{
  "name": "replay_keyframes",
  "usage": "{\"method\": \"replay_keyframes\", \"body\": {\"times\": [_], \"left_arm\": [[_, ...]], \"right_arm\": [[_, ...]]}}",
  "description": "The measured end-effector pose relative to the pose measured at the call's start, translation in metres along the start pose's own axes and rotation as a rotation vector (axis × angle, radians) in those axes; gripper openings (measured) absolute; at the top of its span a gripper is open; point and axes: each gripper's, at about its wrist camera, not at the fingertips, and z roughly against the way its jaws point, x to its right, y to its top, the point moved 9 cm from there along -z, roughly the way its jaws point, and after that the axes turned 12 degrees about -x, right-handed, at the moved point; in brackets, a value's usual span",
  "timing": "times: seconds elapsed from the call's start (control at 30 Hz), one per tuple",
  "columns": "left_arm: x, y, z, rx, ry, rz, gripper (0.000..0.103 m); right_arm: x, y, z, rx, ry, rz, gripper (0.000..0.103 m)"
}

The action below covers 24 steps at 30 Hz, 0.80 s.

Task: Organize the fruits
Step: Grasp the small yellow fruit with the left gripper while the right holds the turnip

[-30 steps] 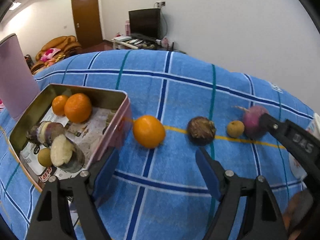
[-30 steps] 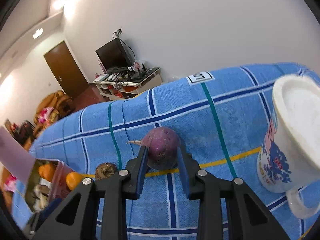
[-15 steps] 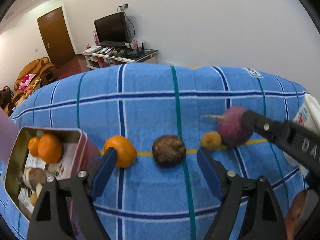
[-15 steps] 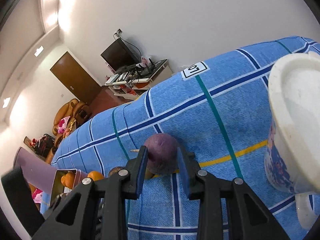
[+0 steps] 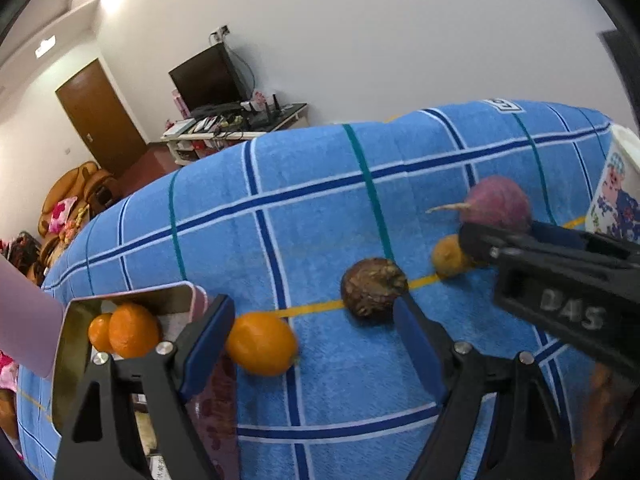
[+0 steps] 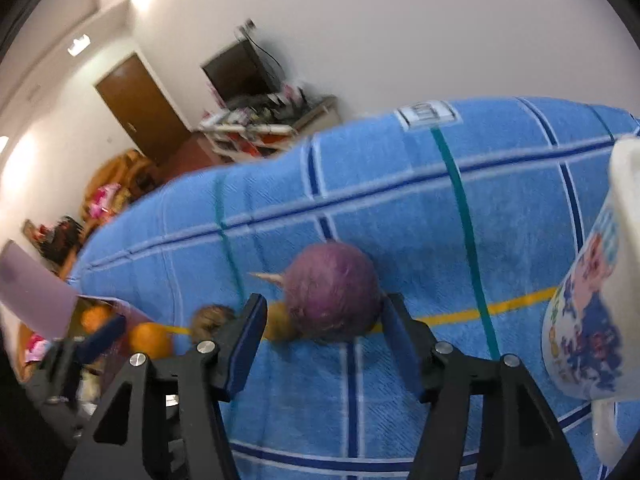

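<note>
Purple turnip (image 6: 332, 292) between opening hand-held gripper (image 6: 322, 354) jaws

A worktop draped in a blue terry cloth with dark-blue, white and teal checks and one yellow stripe (image 5: 328, 200) carries everything. Along that stripe lie a round orange (image 5: 261, 345), a rough brown wrinkled fruit (image 5: 372, 291), a small tan-yellow fruit (image 5: 448, 257) and a purple round root with a pale tail (image 5: 498, 202). An open pink-sided metal tin (image 5: 132, 298) sits at the left, a white cartoon-printed mug (image 6: 592, 320) at the right.
</note>
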Motion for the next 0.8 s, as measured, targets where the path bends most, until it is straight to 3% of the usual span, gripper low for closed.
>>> {"method": "replay_keyframes", "body": {"times": [0.07,0.13,0.3,0.4,0.5,0.57,0.63,0.8], "left_arm": [[0.004,0.001,0.004,0.011,0.007,-0.015,0.084],[0.007,0.004,0.006,0.014,-0.004,-0.012,0.084],[0.02,0.011,0.012,0.028,-0.008,-0.042,0.084],[0.028,0.016,0.01,0.034,-0.005,-0.059,0.084],[0.037,0.019,0.003,0.011,-0.035,-0.06,0.084],[0.044,0.021,0.002,0.007,-0.051,-0.068,0.083],[0.051,0.023,0.003,0.016,-0.05,-0.089,0.083],[0.066,0.023,-0.001,0.007,-0.033,-0.131,0.083]], "right_arm": [[0.006,0.002,-0.003,0.007,-0.01,-0.014,0.059],[0.008,0.002,-0.003,-0.003,0.039,-0.038,0.048],[0.004,0.002,-0.002,0.001,-0.004,0.013,0.047],[0.01,0.009,0.011,0.059,0.027,-0.034,0.046],[0.02,0.018,0.03,0.132,-0.018,-0.056,0.043],[0.027,0.021,0.033,0.146,-0.029,-0.073,0.028],[0.028,0.021,0.036,0.146,0.014,-0.087,0.012],[0.034,0.025,0.036,0.135,0.022,-0.092,0.012]]}}
